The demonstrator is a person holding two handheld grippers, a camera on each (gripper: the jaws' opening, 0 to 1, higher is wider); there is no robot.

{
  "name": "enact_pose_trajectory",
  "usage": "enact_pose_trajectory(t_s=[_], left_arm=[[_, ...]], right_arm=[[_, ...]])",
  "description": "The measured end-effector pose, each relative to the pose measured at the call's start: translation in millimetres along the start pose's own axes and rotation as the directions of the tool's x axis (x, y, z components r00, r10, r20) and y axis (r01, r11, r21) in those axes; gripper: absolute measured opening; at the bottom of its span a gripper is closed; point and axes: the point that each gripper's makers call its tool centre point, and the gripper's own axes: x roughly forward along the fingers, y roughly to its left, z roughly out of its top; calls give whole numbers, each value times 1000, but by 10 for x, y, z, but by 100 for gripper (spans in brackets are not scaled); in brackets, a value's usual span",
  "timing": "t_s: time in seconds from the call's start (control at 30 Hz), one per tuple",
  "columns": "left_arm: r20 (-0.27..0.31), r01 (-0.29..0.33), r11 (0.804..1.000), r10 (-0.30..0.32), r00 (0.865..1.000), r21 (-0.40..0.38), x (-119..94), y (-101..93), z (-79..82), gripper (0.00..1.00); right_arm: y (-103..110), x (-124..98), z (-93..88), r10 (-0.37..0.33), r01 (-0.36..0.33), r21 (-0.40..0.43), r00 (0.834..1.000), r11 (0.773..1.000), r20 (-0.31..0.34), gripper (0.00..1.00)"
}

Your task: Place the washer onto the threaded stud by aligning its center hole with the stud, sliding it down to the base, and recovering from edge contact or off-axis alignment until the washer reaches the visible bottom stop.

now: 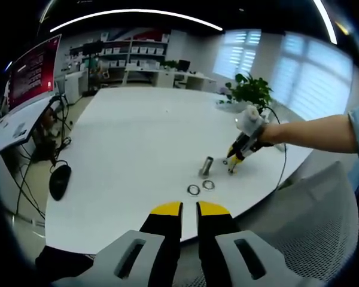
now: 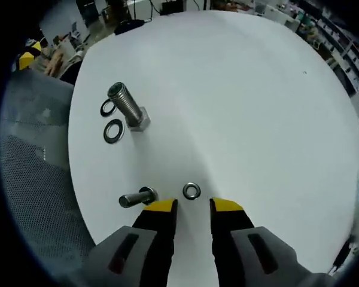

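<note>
We see the washer [image 2: 191, 191] lying on the surface [image 2: 239, 107], just ahead of our right gripper [image 2: 193, 206]. Its jaws stand slightly apart, holding nothing. Our left gripper [image 1: 189, 208] likewise holds nothing.

You are working in bright, even light from curved ceiling strips [image 1: 137, 15] and daylight through the blinds [image 1: 299, 69]. The white desk [image 1: 137, 137] looks nearly washed out in the right gripper view, with soft, short shadows beside the bolts. The fisheye bends the edges strongly, and the office background is soft.
</note>
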Motion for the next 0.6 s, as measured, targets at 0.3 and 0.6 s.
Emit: enact_pose_trajectory(t_s=[0.3,0.6], left_arm=[[-2,-6,1000,6,1000,-6,6,12,-1,6],[2,-2,1000,2,1000,-7,6,8,6,6]], right_arm=[[-8,39,29,-4,4,-9,1000,1000,-14,19],[0,53,-16,-15,12,-62,999,998,-39,4]])
